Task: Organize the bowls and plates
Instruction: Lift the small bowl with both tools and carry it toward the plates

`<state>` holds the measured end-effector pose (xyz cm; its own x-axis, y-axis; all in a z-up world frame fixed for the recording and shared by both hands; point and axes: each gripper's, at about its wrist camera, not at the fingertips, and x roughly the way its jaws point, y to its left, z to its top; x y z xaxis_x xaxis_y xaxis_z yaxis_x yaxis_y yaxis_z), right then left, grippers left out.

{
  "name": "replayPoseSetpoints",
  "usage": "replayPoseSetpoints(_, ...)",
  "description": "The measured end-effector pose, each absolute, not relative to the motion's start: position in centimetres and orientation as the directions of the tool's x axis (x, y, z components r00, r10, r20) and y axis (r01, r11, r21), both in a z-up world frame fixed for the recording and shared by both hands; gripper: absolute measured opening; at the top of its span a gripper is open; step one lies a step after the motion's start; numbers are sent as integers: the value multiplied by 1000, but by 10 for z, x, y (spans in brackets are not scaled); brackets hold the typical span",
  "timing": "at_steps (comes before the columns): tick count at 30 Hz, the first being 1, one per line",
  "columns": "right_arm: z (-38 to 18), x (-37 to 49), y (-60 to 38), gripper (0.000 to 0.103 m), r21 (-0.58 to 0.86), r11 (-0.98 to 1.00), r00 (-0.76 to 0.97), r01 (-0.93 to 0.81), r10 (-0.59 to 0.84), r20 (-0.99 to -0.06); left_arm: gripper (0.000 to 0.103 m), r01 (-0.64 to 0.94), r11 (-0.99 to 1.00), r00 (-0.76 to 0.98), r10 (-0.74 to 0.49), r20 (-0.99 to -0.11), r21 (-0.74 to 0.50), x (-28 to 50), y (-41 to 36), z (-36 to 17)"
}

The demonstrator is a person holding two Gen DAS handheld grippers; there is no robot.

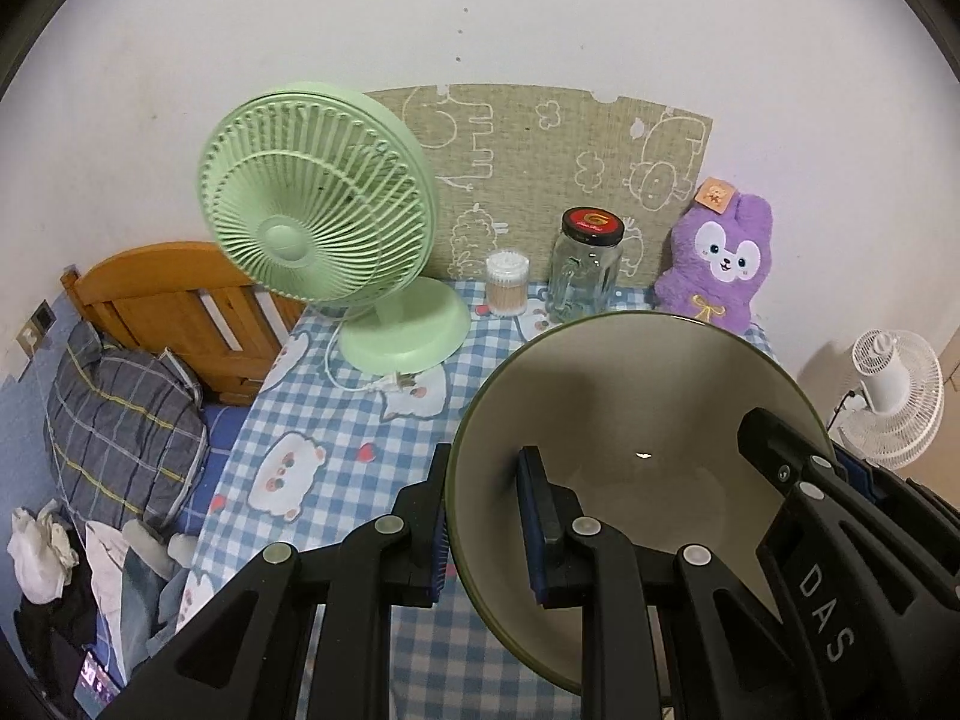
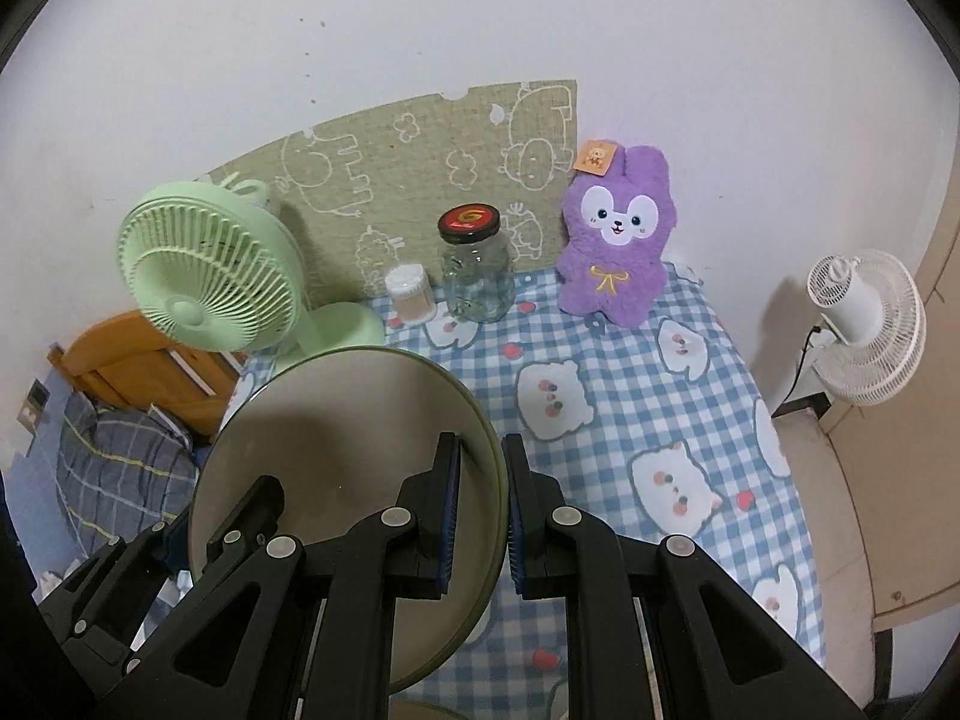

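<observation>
- Table (image 2: 690,420), covered in a blue-and-white checked cloth with cartoon faces; its near edge is hidden behind both grippers, and its left edge drops away to a bed at 9 o'clock.
- Bowl (image 1: 630,408), cream inside with a dark green rim, held tilted above the cloth between the two grippers; its lower rim is cut off by the gripper bodies in both views, so its foot cannot be seen.
- Green desk fan (image 1: 318,198) at 11 o'clock in the left wrist view; its base stands on the cloth, its white cord and plug trailing toward the bowl.
- Left gripper (image 1: 480,516), jaws nearly closed, pinching the bowl's rim at 8 o'clock, one blue pad inside and one outside.
- Right gripper (image 2: 483,516), jaws clamped on the opposite rim at the bowl's 4 o'clock; the rim runs between the pads.
- Purple plush rabbit (image 2: 612,240) at 1 o'clock, upright against the wall; the tag on its ear is too small to read.
- White fan (image 2: 864,324) at 3 o'clock, beyond the table's edge.
- Glass jar (image 2: 477,276) with a black-and-red lid at 12 o'clock; the lid's lettering is hard to make out.
- Tub of cotton swabs (image 2: 411,297), just beside the jar on its left.
</observation>
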<state>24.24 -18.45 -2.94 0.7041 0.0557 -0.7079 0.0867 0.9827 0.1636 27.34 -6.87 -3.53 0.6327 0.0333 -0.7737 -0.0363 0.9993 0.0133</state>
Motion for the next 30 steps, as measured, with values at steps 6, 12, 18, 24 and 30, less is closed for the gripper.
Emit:
replayPoseSetpoints(6, -26, 209, -175, 17, 163, 982, 710, 100, 45, -702, 18, -26, 1000, 641, 24, -767, 10, 242, -58, -28)
replayPoseSetpoints(12, -33, 174, -169, 17, 164, 979, 706, 121, 31, -707, 18, -3, 1000, 639, 5, -769, 5, 211, -51, -30)
replayPoseSetpoints(18, -44, 146, -165, 17, 165, 977, 698, 134, 25, -715, 18, 10, 1000, 634, -3, -773, 5, 184, -47, -36)
replayPoseSetpoints(24, -61, 125, -162, 17, 177, 973, 677, 149, 30, -735, 18, 13, 1000, 626, 2, -780, 13, 160, -44, -48)
replayPoseSetpoints(30, -76, 111, -161, 17, 160, 973, 667, 166, 8, -745, 18, 37, 999, 595, -20, -803, 2, 148, -44, -64)
